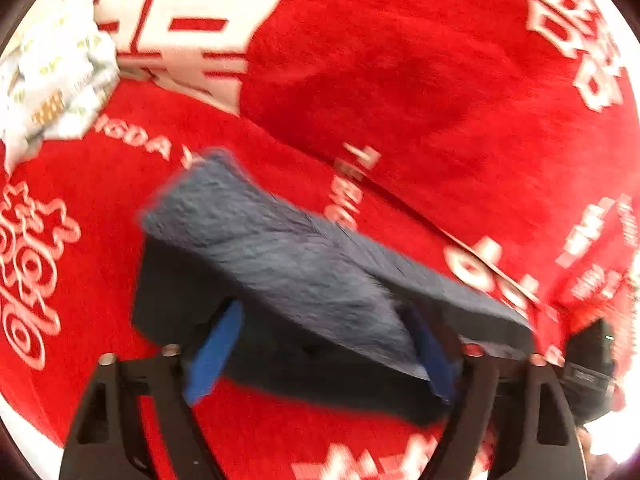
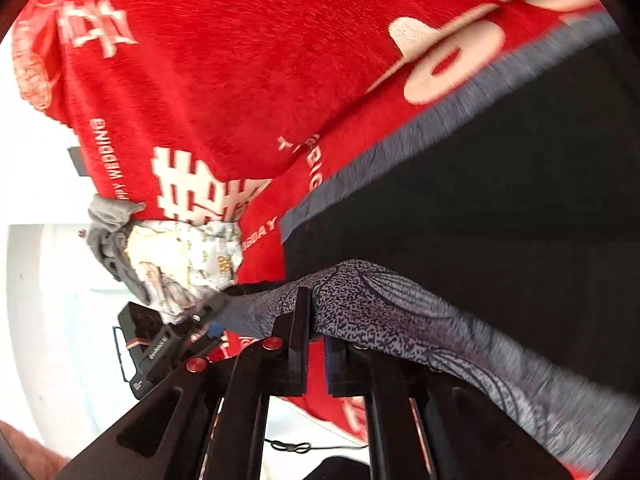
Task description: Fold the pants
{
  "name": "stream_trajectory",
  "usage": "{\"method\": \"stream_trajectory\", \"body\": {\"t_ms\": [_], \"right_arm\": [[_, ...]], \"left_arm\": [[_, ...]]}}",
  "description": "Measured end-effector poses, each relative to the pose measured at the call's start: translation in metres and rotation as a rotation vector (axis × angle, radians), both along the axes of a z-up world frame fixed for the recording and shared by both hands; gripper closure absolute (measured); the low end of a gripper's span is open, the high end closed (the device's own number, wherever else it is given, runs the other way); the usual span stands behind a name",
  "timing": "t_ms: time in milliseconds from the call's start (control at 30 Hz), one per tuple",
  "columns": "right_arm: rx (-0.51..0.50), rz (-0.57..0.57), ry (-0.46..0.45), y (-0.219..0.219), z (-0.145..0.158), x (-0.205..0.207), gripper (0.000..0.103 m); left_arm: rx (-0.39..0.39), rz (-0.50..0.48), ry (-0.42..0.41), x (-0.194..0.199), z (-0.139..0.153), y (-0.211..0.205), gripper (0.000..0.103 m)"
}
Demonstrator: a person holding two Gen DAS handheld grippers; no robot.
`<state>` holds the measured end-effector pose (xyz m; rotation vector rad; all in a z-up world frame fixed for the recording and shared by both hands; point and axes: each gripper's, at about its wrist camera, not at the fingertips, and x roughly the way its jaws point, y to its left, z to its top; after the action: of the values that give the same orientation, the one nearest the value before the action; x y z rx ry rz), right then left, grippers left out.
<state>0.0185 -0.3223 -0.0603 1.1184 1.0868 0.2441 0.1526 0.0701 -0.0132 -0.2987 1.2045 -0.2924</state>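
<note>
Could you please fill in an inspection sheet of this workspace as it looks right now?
Surface: red blanket with white lettering, creased.
Job's things: dark grey pants, partly folded, one edge lifted off the blanket.
Clutter: white patterned cloth and grey garment bunched at the blanket's edge.
Grippers: left gripper open, pants between its fingers but not pinched; right gripper shut on pants.
Cables: thin dark cord on the white floor.
Surroundings: white floor; black device beside the blanket.
</note>
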Motion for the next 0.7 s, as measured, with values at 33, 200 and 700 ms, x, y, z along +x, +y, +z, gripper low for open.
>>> {"method": "stream_trajectory", "body": {"t_ms": [33,200,700], "right_arm": [[0.002,0.015,0.033,-0.007,-0.015,0.018,0.095],[0.028,0.023,0.102,-0.024,-0.072,0.059,0.089],[-0.038,-0.102,0.077,-0.104,-0.021,-0.064,0.026]], "left_arm": [[0.028,0.022,0.012,0.014,-0.012,-0.007,0.018],[0.167,0.095,0.049,0.054,-0.053,-0.022,0.018],[0.134,-0.331,0.117,-0.034,-0.002,-0.131,0.018]]}}
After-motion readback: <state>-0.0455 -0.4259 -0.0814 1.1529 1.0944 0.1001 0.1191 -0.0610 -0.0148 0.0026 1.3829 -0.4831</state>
